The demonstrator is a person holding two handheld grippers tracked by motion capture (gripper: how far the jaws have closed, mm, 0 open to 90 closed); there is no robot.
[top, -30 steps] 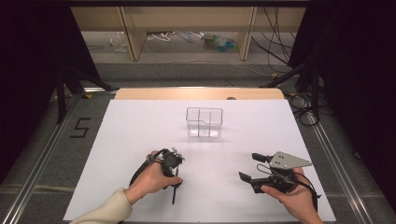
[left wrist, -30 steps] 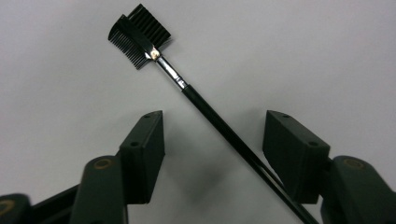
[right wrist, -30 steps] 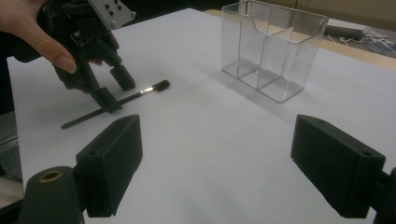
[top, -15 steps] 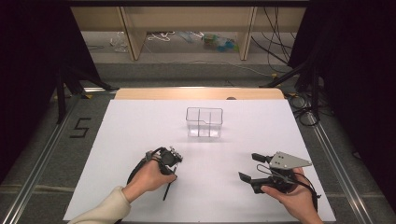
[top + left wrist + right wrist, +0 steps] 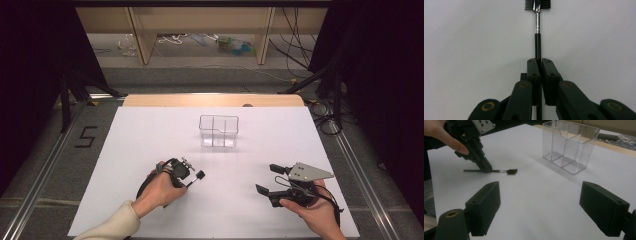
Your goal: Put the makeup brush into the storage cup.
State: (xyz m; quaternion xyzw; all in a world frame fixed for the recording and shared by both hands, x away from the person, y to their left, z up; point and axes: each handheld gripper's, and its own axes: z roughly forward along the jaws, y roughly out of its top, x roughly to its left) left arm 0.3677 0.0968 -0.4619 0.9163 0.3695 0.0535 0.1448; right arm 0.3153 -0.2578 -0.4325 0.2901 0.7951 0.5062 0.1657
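A small black-handled brush (image 5: 198,176) with a silver ferrule and a comb-like head lies low over the white table. My left gripper (image 5: 188,180) is shut on its handle. In the left gripper view the jaws of this gripper (image 5: 540,61) pinch the thin handle, and the brush (image 5: 537,30) points straight ahead. The right gripper view has the brush (image 5: 510,171) level with the table under the left gripper (image 5: 486,168). My right gripper (image 5: 268,179) is open and holds nothing at the near right, its pads wide apart (image 5: 544,205). A clear divided organiser (image 5: 218,131) stands mid-table.
The white table sheet (image 5: 150,130) ends at a wooden strip (image 5: 215,100) along the far edge. The clear organiser (image 5: 569,147) sits ahead and to the right of my right gripper. Metal rails run along both sides of the table, with cables on the floor at the right.
My left gripper has swung the brush round, from pointing toward the near edge to pointing right and slightly forward. The right gripper has stayed still and open.
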